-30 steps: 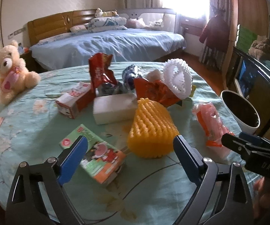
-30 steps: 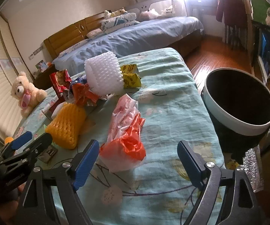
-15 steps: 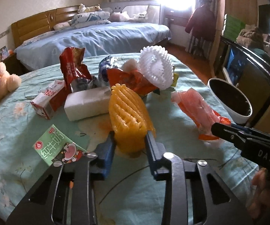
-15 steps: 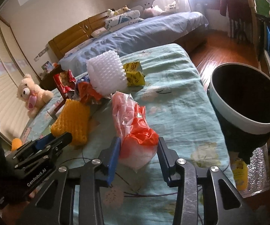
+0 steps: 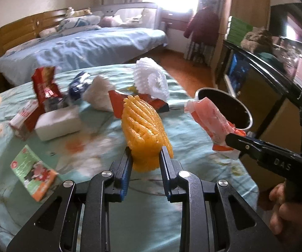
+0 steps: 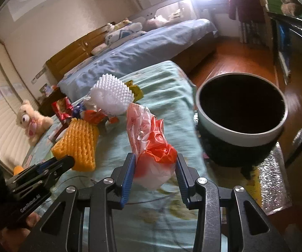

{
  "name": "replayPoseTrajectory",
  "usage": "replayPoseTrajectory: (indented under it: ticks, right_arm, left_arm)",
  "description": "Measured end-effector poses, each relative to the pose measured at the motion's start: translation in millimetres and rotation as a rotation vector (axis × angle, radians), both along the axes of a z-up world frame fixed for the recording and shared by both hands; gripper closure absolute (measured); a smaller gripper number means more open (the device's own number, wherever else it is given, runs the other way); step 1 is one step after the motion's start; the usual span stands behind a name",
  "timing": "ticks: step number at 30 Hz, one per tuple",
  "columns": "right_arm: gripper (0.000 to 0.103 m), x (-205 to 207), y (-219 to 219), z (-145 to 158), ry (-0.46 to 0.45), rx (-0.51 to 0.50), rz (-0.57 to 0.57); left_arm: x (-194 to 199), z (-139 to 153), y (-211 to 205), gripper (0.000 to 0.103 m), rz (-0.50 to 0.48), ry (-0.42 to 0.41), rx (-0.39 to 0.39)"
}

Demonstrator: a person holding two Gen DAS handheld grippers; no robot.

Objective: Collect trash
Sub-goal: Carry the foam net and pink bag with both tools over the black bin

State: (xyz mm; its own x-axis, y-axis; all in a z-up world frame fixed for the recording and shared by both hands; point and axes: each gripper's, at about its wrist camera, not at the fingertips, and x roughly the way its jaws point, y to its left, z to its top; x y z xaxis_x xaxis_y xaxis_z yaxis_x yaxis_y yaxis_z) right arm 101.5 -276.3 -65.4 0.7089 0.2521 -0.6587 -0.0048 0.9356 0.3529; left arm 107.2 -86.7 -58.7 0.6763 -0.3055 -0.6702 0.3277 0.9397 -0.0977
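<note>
Both grippers carry trash toward the bin (image 6: 241, 113), which stands just off the worktop's (image 6: 172, 79) edge. Left gripper (image 5: 145, 161): fingers narrowed onto the base of the yellow foam net (image 5: 144, 126), held up well short of the bin. Right gripper (image 6: 155, 168): fingers clamped on the bunched end of the red-and-clear plastic bag (image 6: 149, 138), much nearer the bin. Risks: the net is springy and gripped only at its base, so it may squirm out; the bag's loose top flops, could catch the bin's rim and spill outside. Two hands converging on one opening may collide. Against a second ago: both sets of fingers stood wide with both items lying on the worktop; they have since closed and lifted.
</note>
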Motion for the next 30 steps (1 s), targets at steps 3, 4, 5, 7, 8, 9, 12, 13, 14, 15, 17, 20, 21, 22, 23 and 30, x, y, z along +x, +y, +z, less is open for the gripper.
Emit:
replayPoseTrajectory:
  ticks: [3,4,5,7,8,9,12,13,14,15,17,20,21,22,23,30]
  right_arm:
    - [0.064,-2,-12,0,-0.002,0.009,-0.025]
    - [0.064,-3,-16,0,-0.003,0.013,-0.03]
    - [0.064,-4,-21,0,-0.004,0.016,-0.04]
    - [0.064,-6,-27,1,-0.006,0.019,-0.052]
    - [0.064,-6,-31,1,-0.005,0.023,-0.059]
    - [0.064,-6,-33,1,-0.005,0.024,-0.066]
    - [0.064,-7,-39,0,-0.006,0.025,-0.079]
    - [0.064,-7,-41,0,-0.007,0.026,-0.082]
    - [0.064,-7,-43,0,-0.009,0.026,-0.086]
    - [0.064,-7,-44,0,-0.01,0.026,-0.089]
    - [0.064,-7,-48,0,-0.012,0.028,-0.095]
    - [0.064,-9,-54,0,-0.014,0.037,-0.104]
    - [0.064,-9,-55,-1,-0.013,0.04,-0.105]
    - [0.064,-9,-55,-1,-0.012,0.042,-0.105]
    - [0.064,-10,-55,-1,-0.011,0.043,-0.104]
    - [0.064,-14,-44,5,-0.044,0.048,-0.056]
  left_arm:
    - [-4,3,-16,0.079,-0.035,-0.006,0.003]
    - [-5,4,-19,0.079,-0.044,-0.007,0.002]
    - [-6,5,-23,0.079,-0.054,-0.007,0.001]
    - [-8,6,-30,0.079,-0.075,-0.015,0.007]
    - [-10,6,-34,0.079,-0.084,-0.018,0.01]
    - [-10,7,-36,0.079,-0.091,-0.018,0.007]
    - [-12,9,-44,0.079,-0.111,-0.019,0.003]
    - [-14,9,-47,0.079,-0.117,-0.021,0.003]
    - [-15,10,-49,0.079,-0.122,-0.023,0.005]
    - [-15,11,-51,0.079,-0.129,-0.022,0.002]
    - [-15,11,-55,0.079,-0.141,-0.027,0.001]
    - [-19,13,-61,0.079,-0.164,-0.045,0.011]
    - [-21,13,-63,0.079,-0.167,-0.05,0.017]
    - [-23,13,-65,0.079,-0.169,-0.052,0.019]
    - [-23,13,-65,0.079,-0.171,-0.051,0.017]
    - [-24,5,-60,0.079,-0.152,-0.029,0.047]
